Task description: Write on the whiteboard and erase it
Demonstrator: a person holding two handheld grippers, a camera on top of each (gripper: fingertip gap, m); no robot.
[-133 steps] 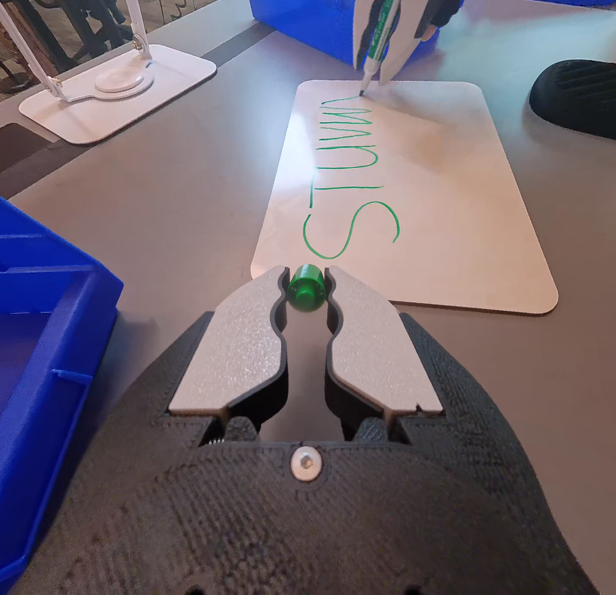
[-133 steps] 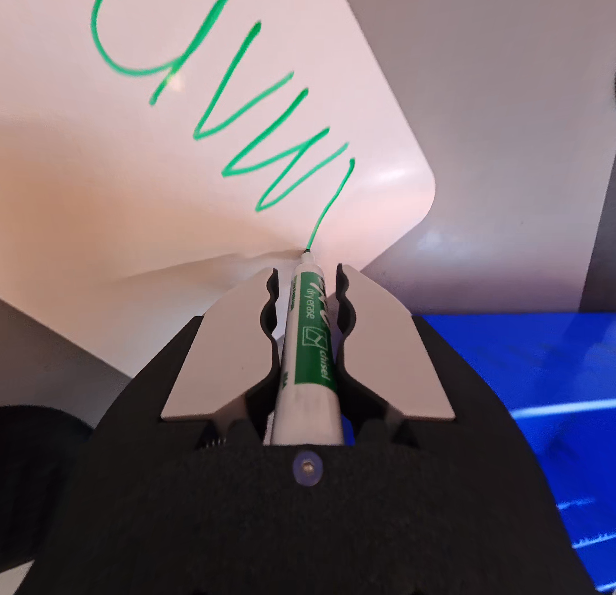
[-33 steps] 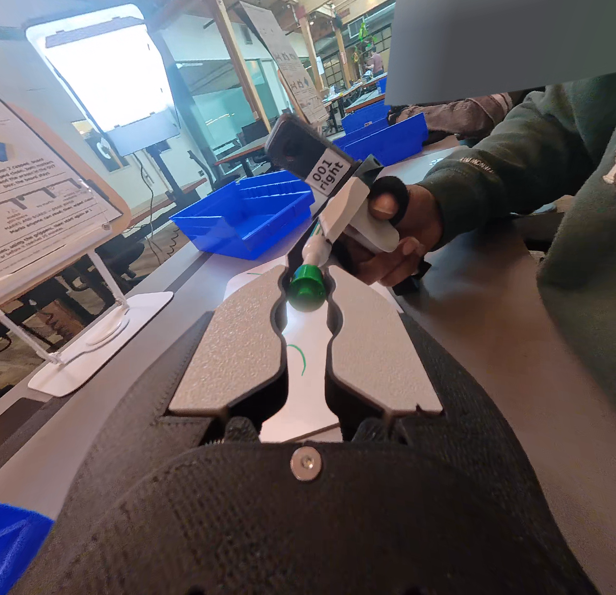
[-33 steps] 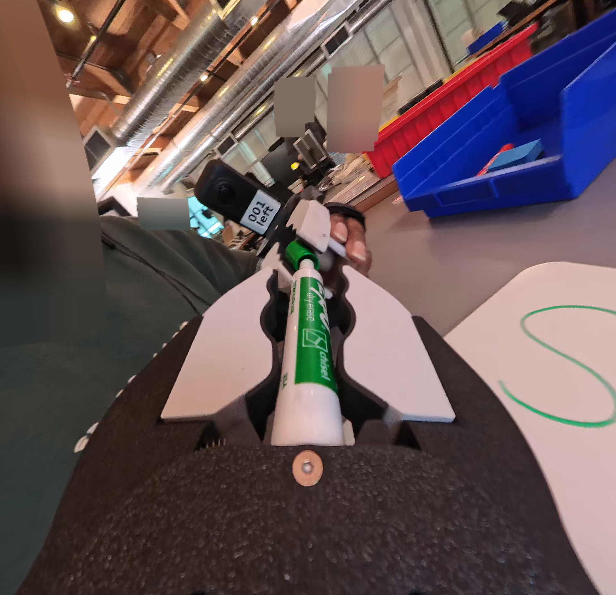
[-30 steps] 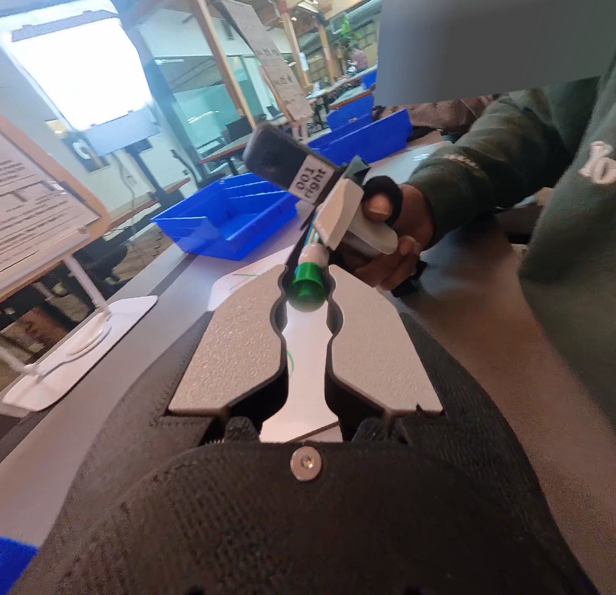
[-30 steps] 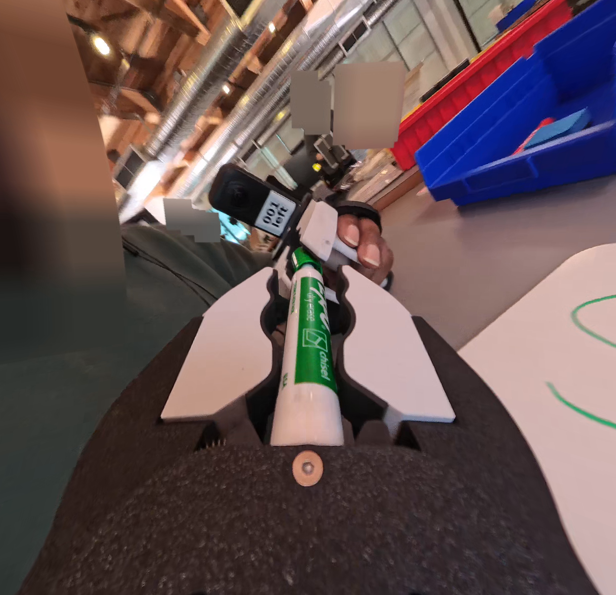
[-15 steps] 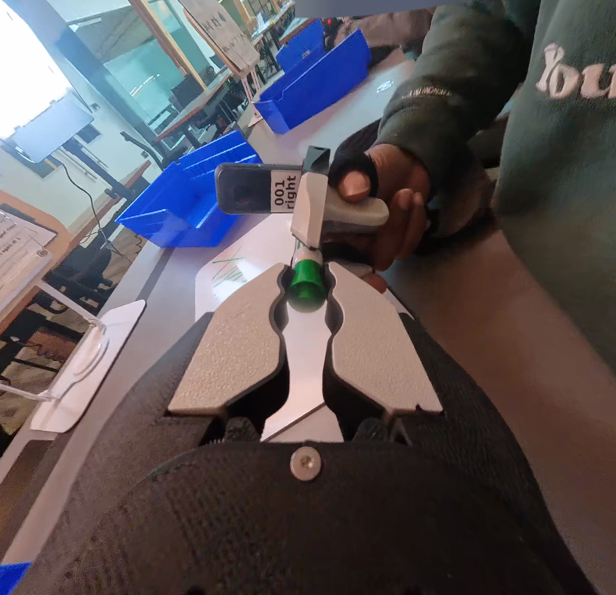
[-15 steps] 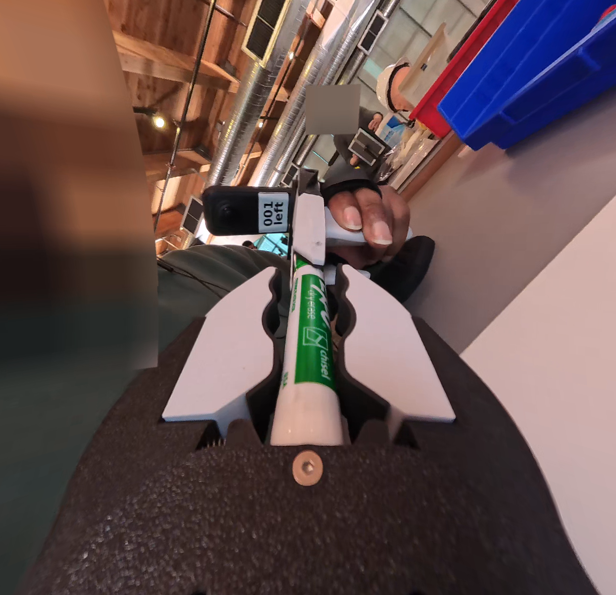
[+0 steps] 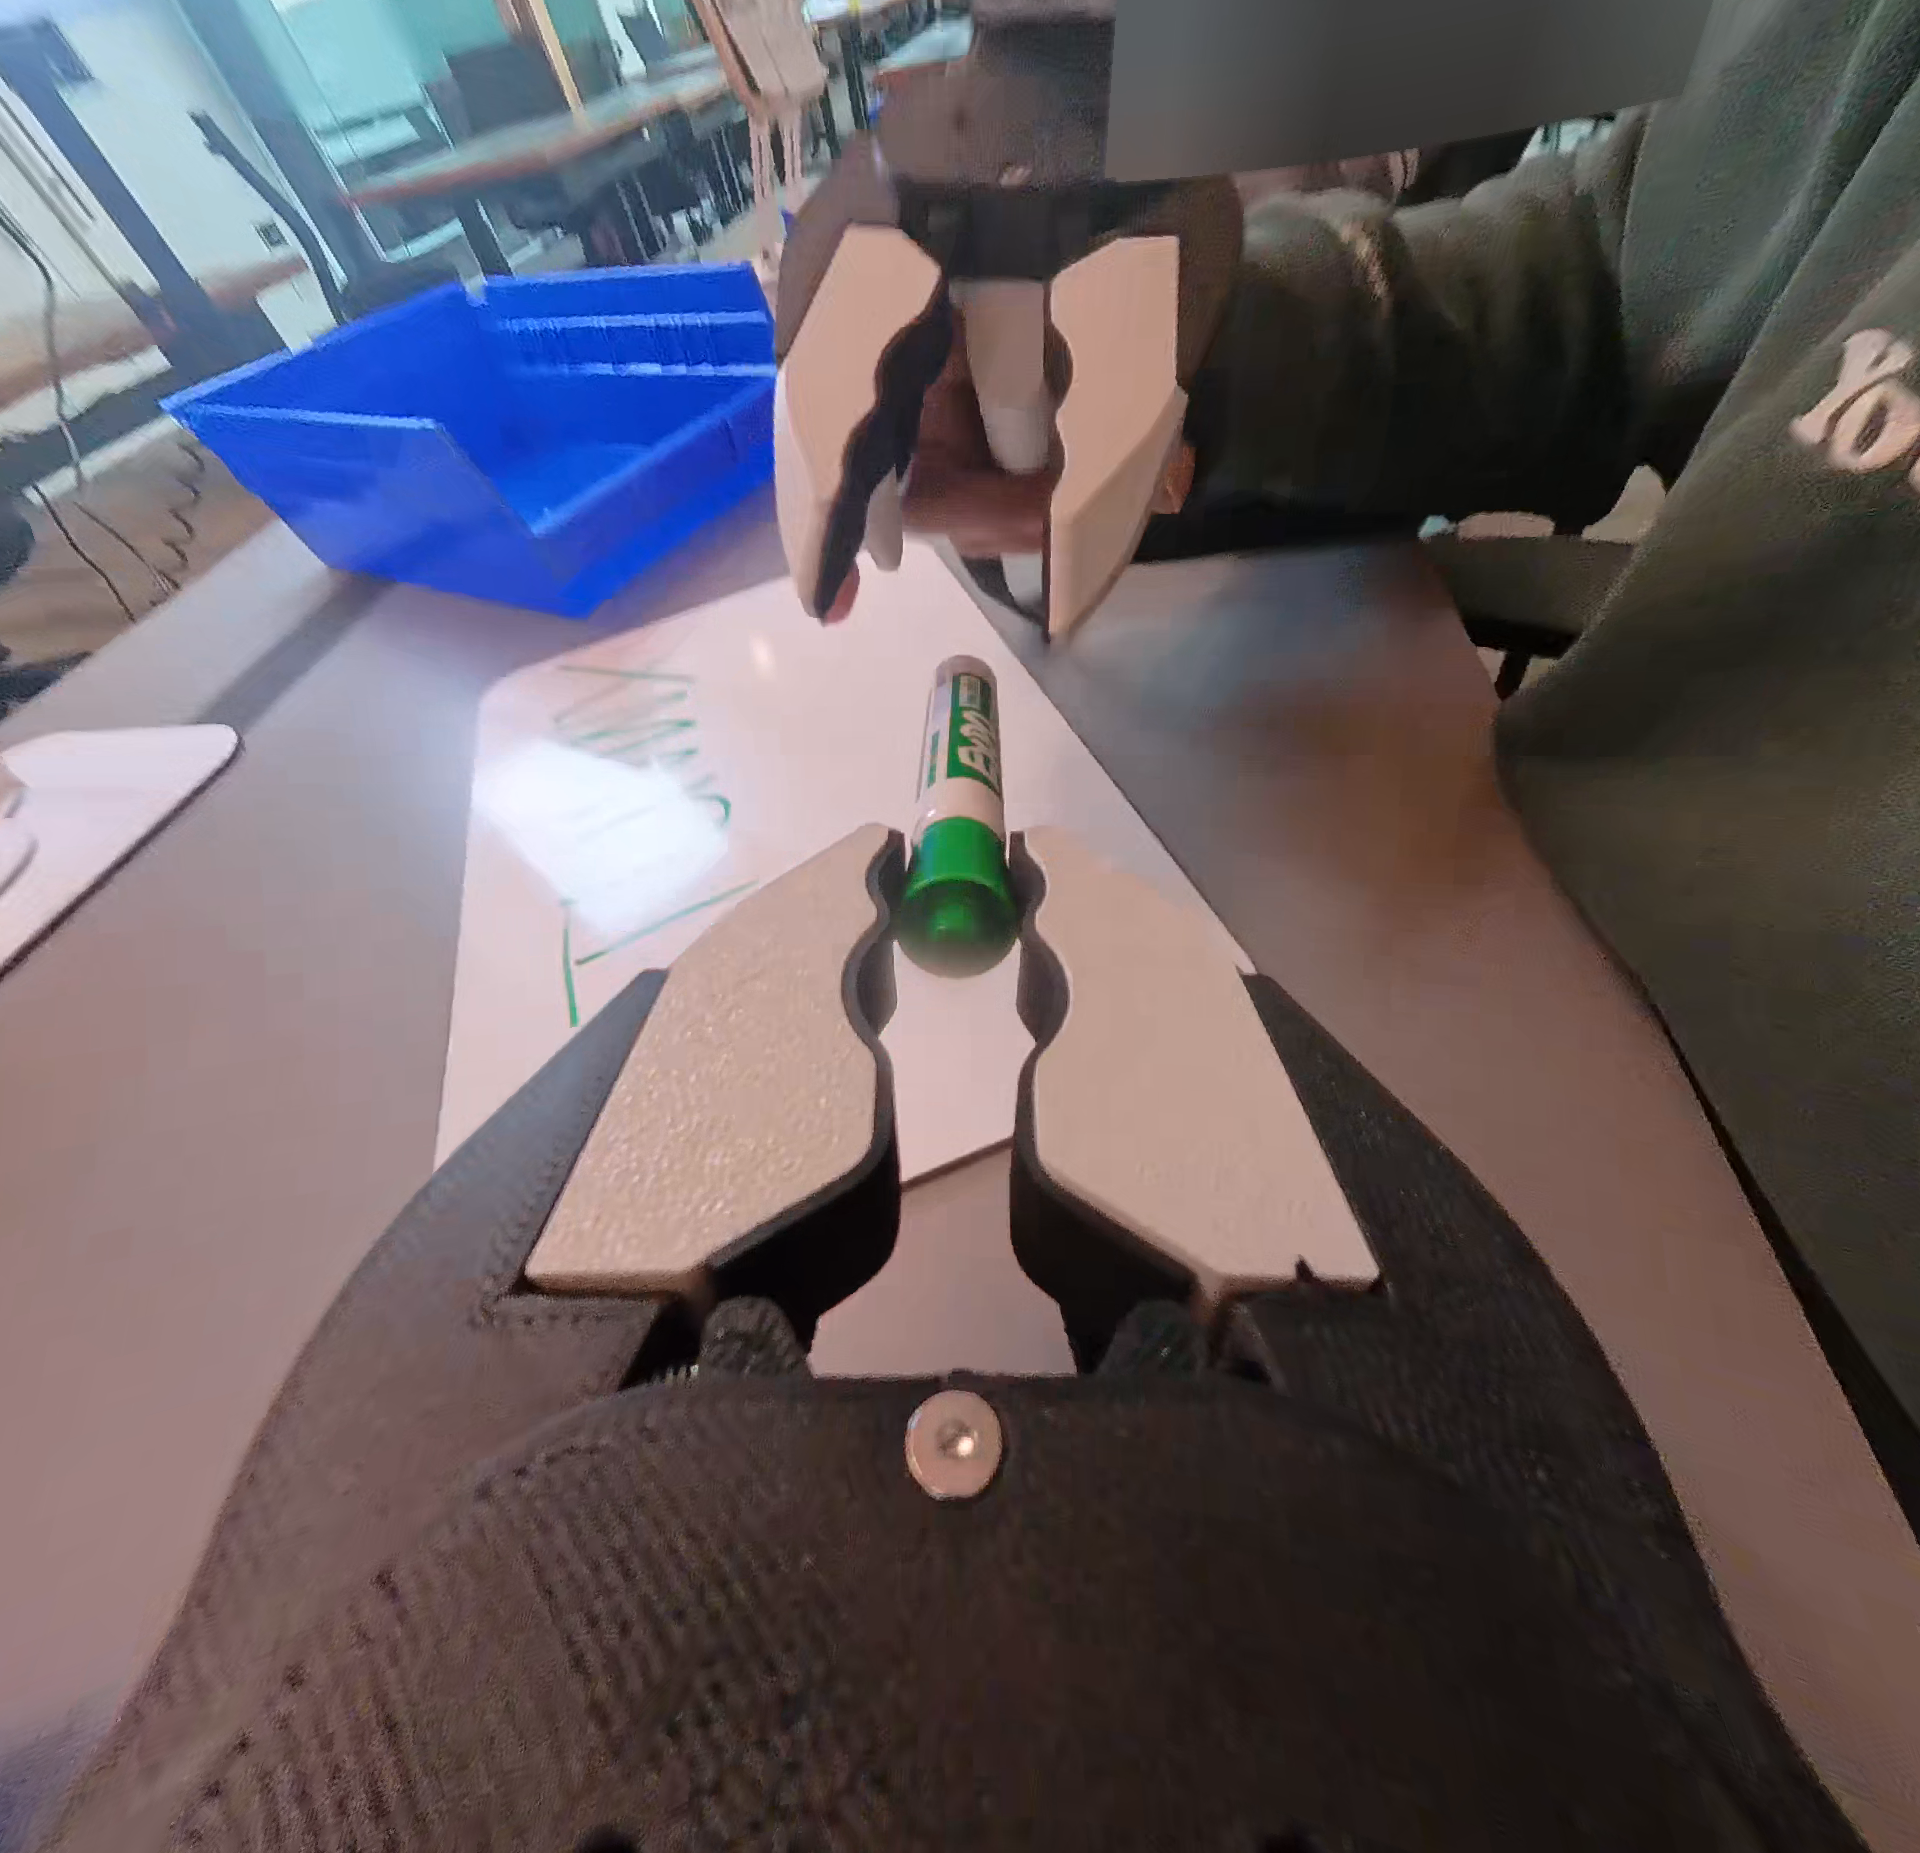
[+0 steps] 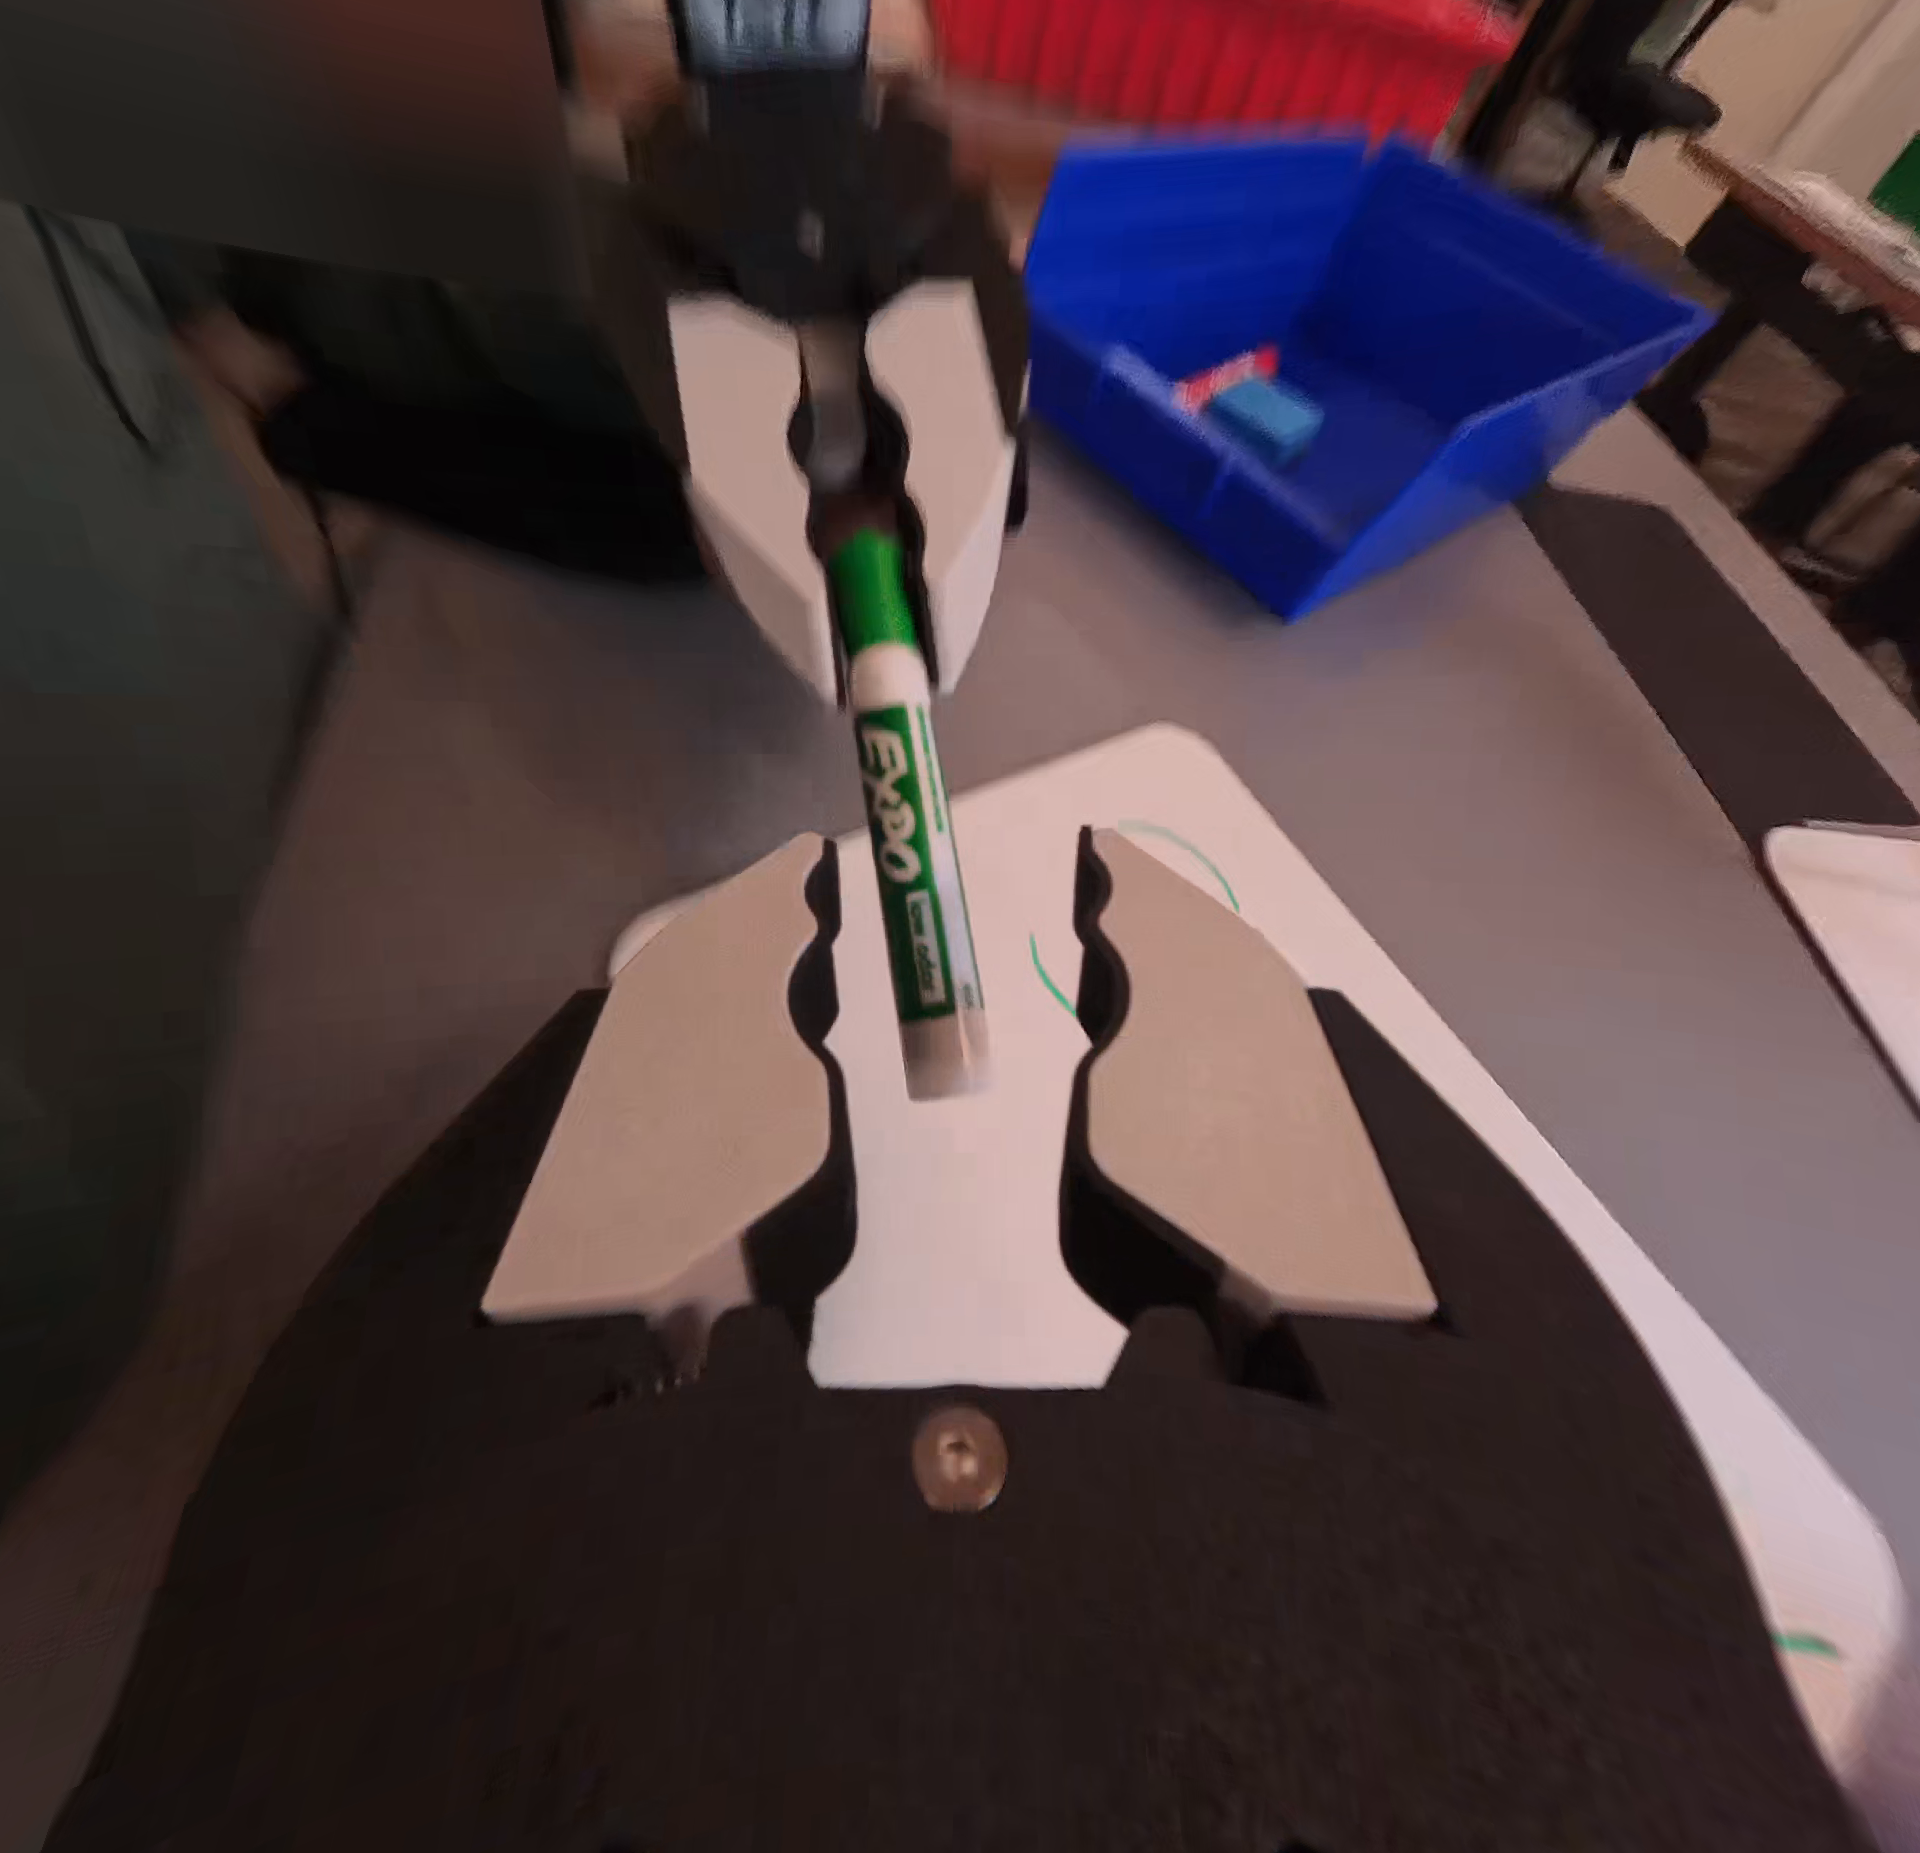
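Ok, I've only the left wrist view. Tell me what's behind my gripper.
Observer: A blue bin stands behind the left gripper, off to one side.
Operator: Give me its contents.
Observer: A blue block, and a red thing behind it that is too blurred to name.
Operator: Now the marker's tail.
Observer: The marker ends between the open right gripper fingers, with a gap on both sides.

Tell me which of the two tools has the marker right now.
The left tool: it is shut on the green cap end of the marker, which juts out over the whiteboard. The right tool is open and empty.
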